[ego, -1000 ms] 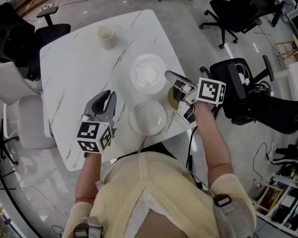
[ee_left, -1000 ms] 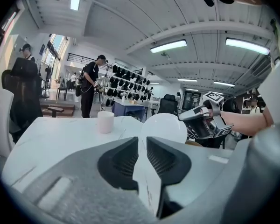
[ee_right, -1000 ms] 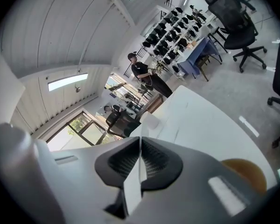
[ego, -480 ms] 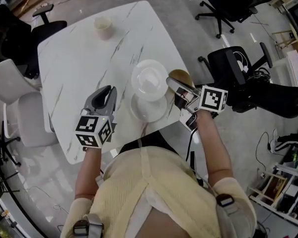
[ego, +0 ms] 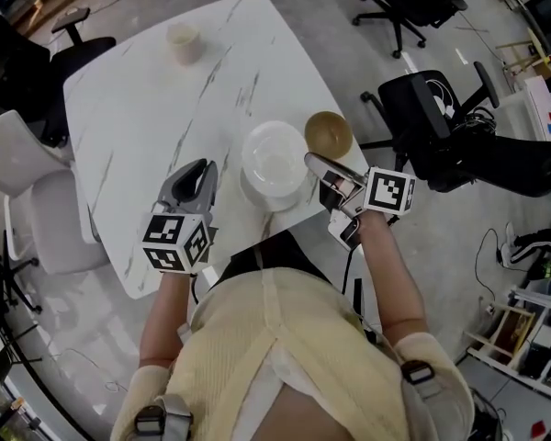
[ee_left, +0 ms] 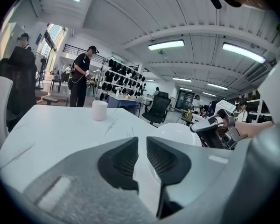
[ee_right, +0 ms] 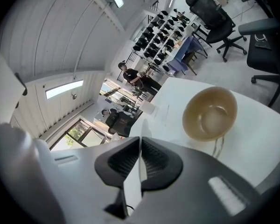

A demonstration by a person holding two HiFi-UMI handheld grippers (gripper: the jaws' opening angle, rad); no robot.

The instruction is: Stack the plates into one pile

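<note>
Your right gripper [ego: 310, 159] is pinching the right rim of 1 round white plate [ego: 274, 163], which is lying level, face up, at frame centre over the table [ego: 138, 108]. Your left gripper [ego: 200, 169] is hovering slightly spread, empty.

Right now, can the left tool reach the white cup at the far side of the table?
Probably yes. The left tool is empty, jaws slightly apart, and only bare table lies between it and the white cup. The cup is far off, so expect a long stretch.

surface: white marble table [ego: 138, 127] | on it: cup [ego: 183, 42], tan bowl [ego: 328, 134], white plates [ego: 274, 165]
</note>
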